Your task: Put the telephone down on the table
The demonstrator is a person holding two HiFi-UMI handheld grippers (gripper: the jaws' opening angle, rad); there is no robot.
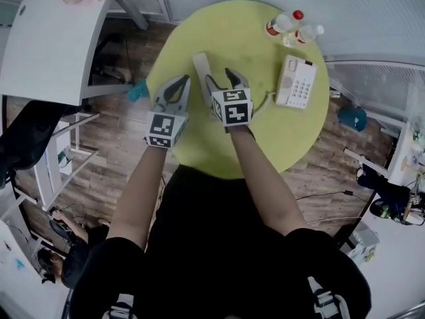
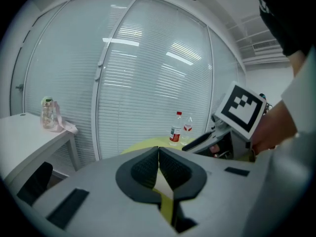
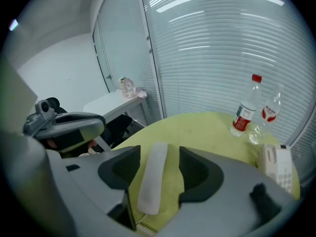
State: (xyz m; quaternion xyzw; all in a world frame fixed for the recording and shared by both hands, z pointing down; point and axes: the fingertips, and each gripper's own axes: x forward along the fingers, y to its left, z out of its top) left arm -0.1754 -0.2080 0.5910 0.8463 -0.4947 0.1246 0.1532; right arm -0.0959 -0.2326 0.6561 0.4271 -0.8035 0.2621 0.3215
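The white telephone handset (image 1: pixel 201 70) lies flat on the round yellow-green table (image 1: pixel 219 25), left of the white telephone base (image 1: pixel 296 81). My right gripper (image 1: pixel 221 78) hovers just above the handset's near end and is open. In the right gripper view the handset (image 3: pixel 153 179) shows between the jaws with a gap on each side, and the base (image 3: pixel 276 164) sits at the right. My left gripper (image 1: pixel 179 85) is beside it on the left, over the table's edge. In the left gripper view its pads (image 2: pixel 158 154) meet with nothing between them.
Two plastic bottles (image 1: pixel 284 22) (image 1: pixel 304 34) stand at the table's far right behind the base. A coiled cord (image 1: pixel 265 102) runs from the base toward the handset. A white desk (image 1: pixel 53 38) stands to the left, and window blinds (image 3: pixel 222 48) are behind the table.
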